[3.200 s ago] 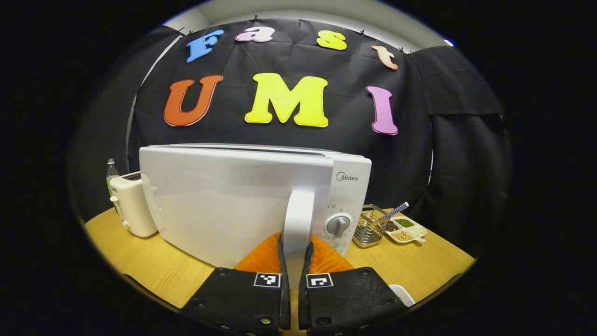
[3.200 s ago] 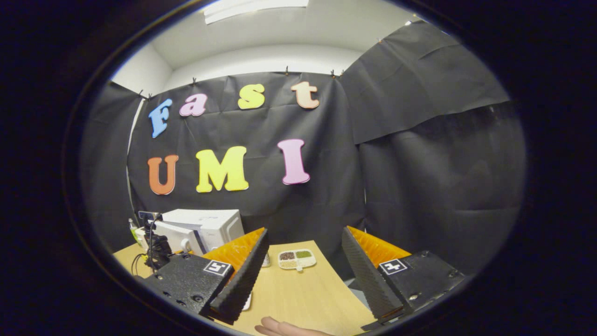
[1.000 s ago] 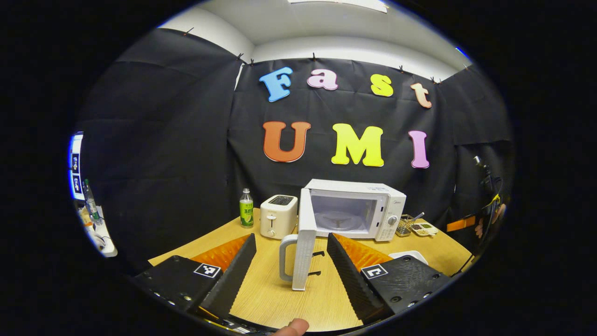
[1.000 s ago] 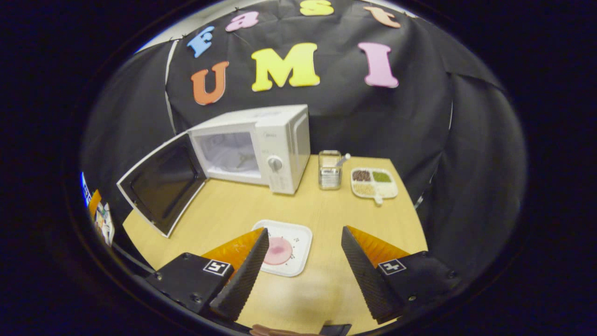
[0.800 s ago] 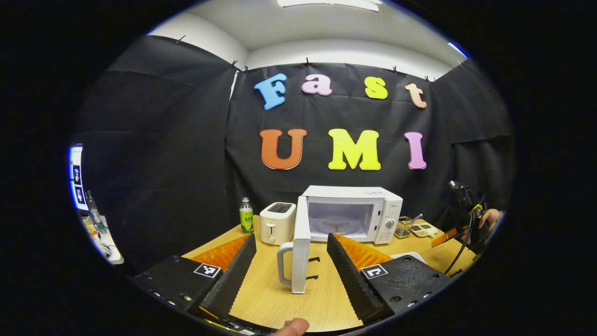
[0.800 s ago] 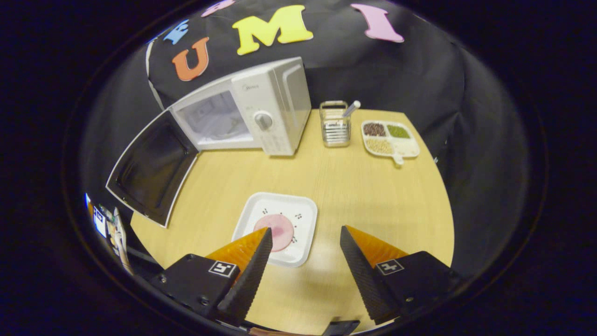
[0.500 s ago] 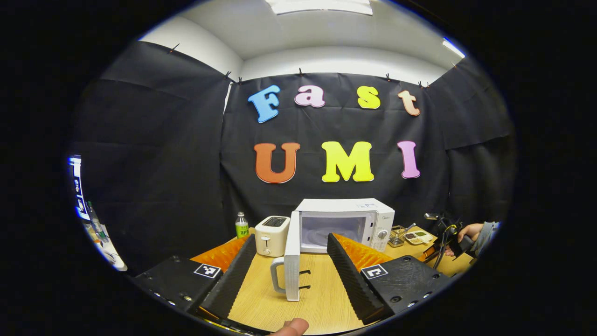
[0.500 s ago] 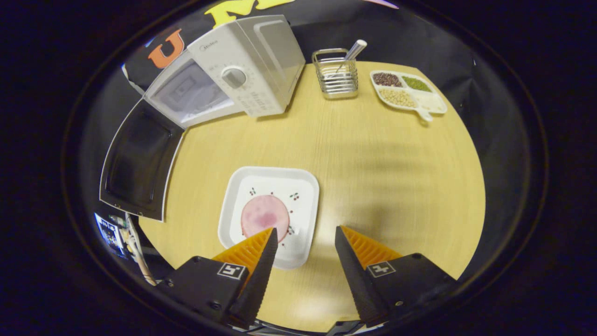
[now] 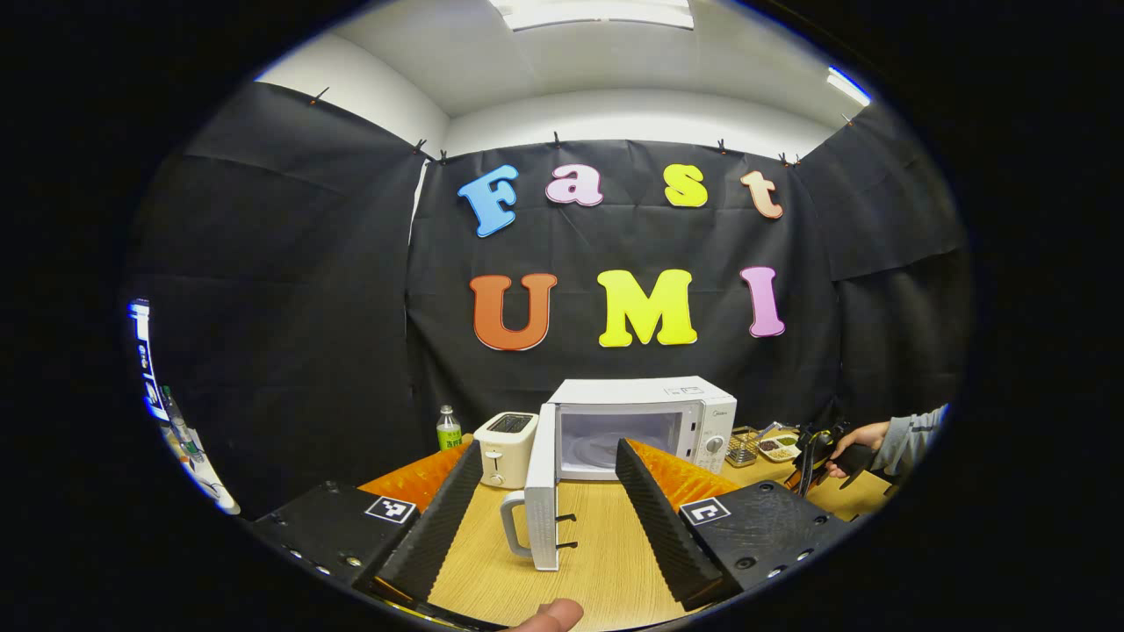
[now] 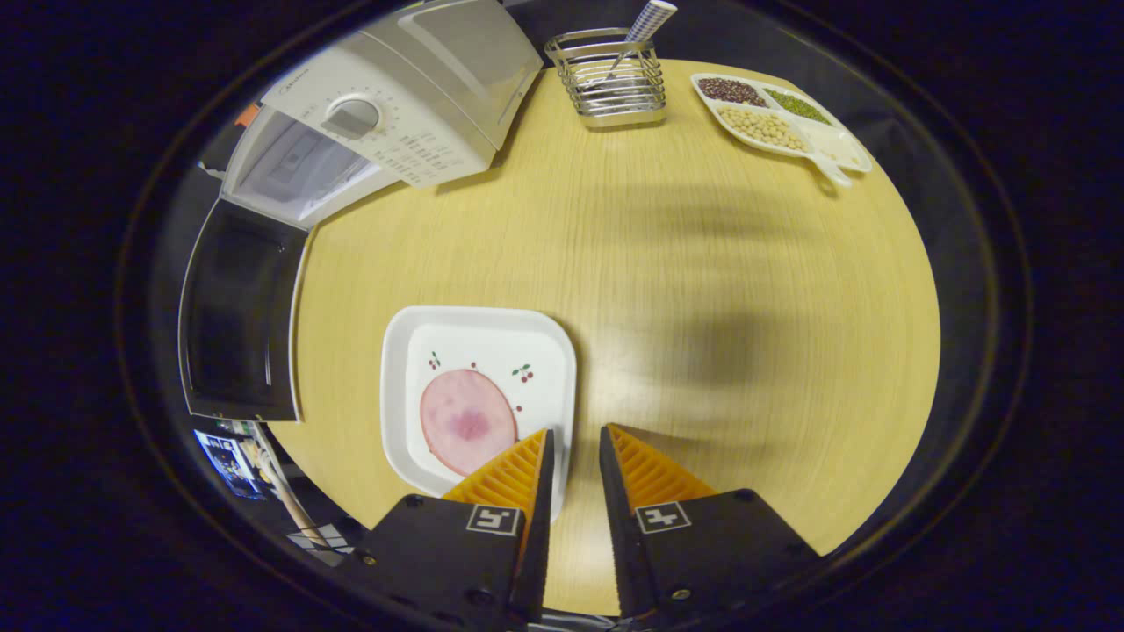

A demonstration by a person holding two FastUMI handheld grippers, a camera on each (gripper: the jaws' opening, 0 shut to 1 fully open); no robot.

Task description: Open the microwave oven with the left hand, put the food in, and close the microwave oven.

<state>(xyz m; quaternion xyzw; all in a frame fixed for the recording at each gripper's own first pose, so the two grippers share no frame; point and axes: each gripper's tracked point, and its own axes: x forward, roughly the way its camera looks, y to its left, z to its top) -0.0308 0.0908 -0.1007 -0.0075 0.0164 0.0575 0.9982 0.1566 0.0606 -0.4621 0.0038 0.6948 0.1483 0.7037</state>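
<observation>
The white microwave (image 9: 645, 420) stands at the back of the table with its door (image 9: 544, 500) swung wide, edge-on between my left gripper's fingers. My left gripper (image 9: 546, 446) hangs open well in front of it, holding nothing. In the right gripper view the microwave (image 10: 395, 96) and its dark open door (image 10: 237, 316) lie at the upper left. A white square plate (image 10: 479, 351) carries a pink ham slice (image 10: 467, 421). My right gripper (image 10: 575, 432) points down at the plate's right rim, its fingers a narrow gap apart, one over the plate and one over the table.
A white toaster (image 9: 502, 448) and a green bottle (image 9: 449, 428) stand left of the microwave. A wire utensil basket (image 10: 610, 79) and a divided dish of beans (image 10: 781, 118) sit at the far end of the wooden table (image 10: 720, 263). A person's hand (image 9: 856, 436) holds the other gripper at the right.
My left gripper let go of the door handle and drew back, leaving the door wide. My right gripper dropped toward the plate and its fingers narrowed around the right rim.
</observation>
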